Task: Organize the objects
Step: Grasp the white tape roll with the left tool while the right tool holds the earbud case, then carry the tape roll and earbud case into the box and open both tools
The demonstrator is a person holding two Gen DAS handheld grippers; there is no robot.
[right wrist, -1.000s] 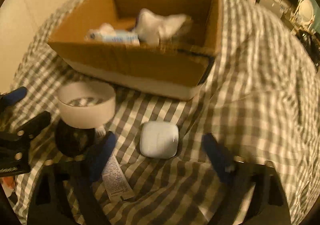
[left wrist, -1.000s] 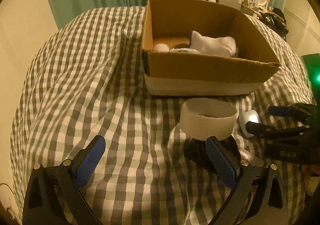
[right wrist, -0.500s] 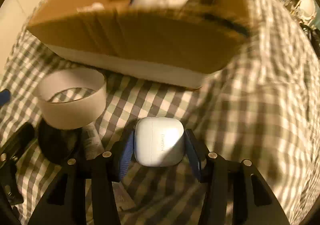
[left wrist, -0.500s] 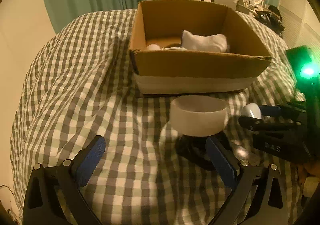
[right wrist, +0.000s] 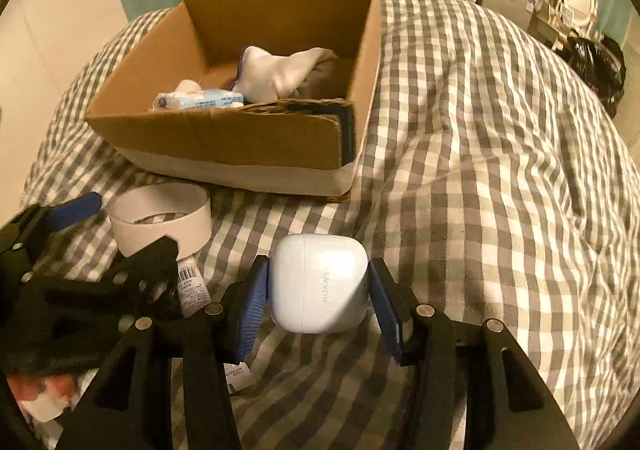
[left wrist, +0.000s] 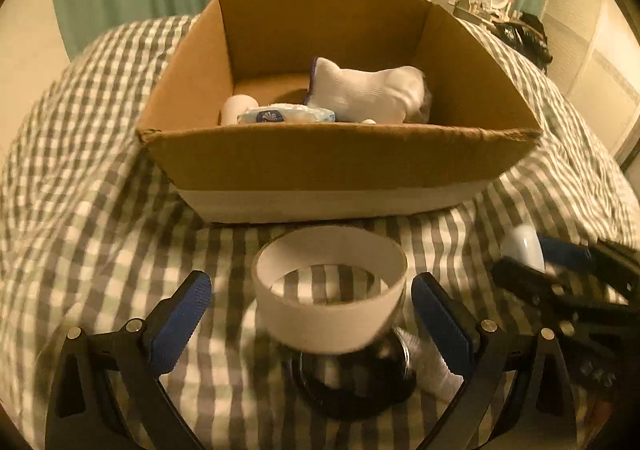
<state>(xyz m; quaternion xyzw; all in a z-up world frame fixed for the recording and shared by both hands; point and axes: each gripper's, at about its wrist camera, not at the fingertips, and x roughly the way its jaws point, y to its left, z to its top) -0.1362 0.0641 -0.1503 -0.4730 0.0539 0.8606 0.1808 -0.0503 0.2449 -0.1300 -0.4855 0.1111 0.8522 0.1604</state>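
My right gripper is shut on a white earbud case and holds it above the checked bedcover. The case also shows in the left wrist view. My left gripper is open, its fingers on either side of a white cardboard ring that rests on a black round object. The ring also shows in the right wrist view. An open cardboard box stands beyond, holding a white sock, a tissue pack and a small white roll.
A small white tube lies on the bedcover between the two grippers. The checked bedcover is rumpled to the right of the box. Green curtains and a cluttered desk stand behind the bed.
My right gripper closed on the earbud case and lifted it off the bedcover. My left gripper moved forward and right until the cardboard ring sits between its open fingers.
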